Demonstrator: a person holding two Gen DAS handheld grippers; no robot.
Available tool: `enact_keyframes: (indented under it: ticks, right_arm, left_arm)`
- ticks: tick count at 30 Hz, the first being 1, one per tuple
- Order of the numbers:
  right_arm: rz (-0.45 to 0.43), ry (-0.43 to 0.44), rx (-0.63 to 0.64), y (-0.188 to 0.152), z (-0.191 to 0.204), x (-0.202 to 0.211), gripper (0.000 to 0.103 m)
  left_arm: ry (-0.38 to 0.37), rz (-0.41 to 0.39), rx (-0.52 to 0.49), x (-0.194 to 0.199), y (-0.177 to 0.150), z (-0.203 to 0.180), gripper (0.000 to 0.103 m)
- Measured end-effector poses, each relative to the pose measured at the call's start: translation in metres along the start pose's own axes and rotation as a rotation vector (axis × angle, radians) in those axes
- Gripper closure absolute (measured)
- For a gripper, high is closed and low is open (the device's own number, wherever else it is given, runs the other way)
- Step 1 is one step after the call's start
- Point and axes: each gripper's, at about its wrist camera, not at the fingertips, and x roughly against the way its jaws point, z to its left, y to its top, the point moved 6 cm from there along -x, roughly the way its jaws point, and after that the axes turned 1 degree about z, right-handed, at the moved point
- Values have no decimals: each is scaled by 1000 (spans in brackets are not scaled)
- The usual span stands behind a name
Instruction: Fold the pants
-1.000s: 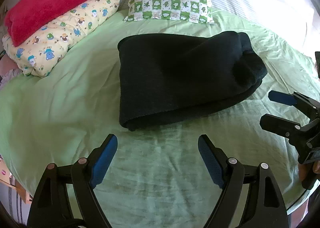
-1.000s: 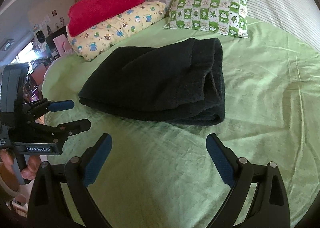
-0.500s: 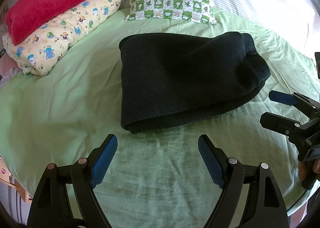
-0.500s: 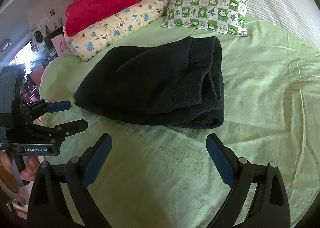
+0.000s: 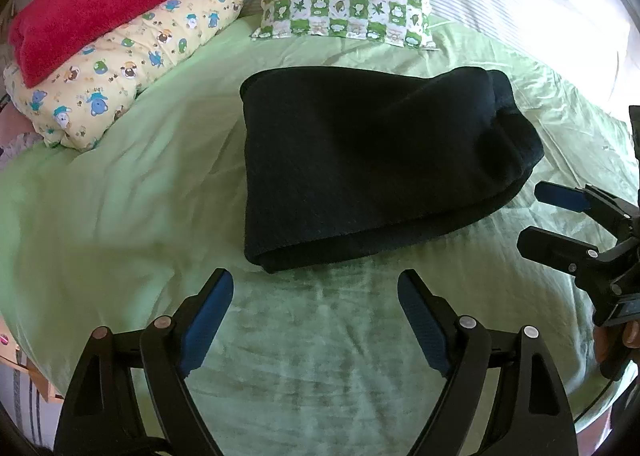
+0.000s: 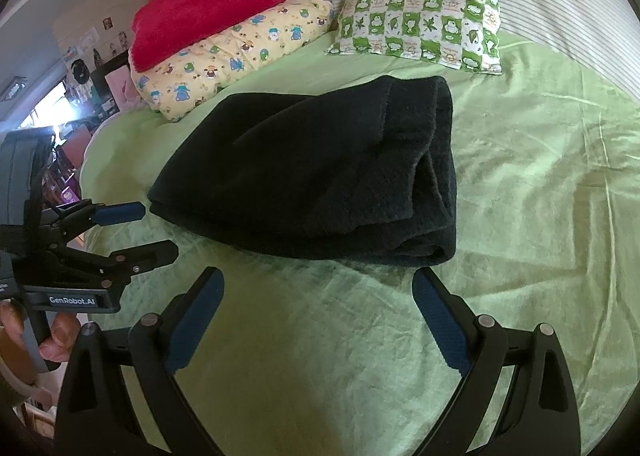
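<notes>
Only the right wrist view shows a room with wall pictures beyond the bed's left edge. Left gripper (image 5: 316, 288) and right gripper (image 6: 318, 288) hover low over the green sheet (image 5: 120, 216), both spread wide and empty. Folded black pants (image 5: 372, 172) lie just ahead; pillows (image 5: 348, 0) lie beyond.

Moved a little nearer to the pants (image 5: 372, 168): fold edge now just ahead of the left gripper (image 5: 316, 296) and right gripper (image 6: 320, 292) tips, both wide open as before.
</notes>
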Motion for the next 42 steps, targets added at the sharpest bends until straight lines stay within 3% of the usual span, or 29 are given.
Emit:
enact_keyframes:
  ticks: [17,27,42]
  right_arm:
    - [-15,6,1,4,0,3,8]
    - [-24,11,-1,8,-1,4,8]
    - [-33,10,4,12,0,6,8]
  left_arm:
    - [0,0,11,-1,2,2,17]
    - [7,-64,24,7,13,6,17]
    - [13,-72,15,4,20,7,17]
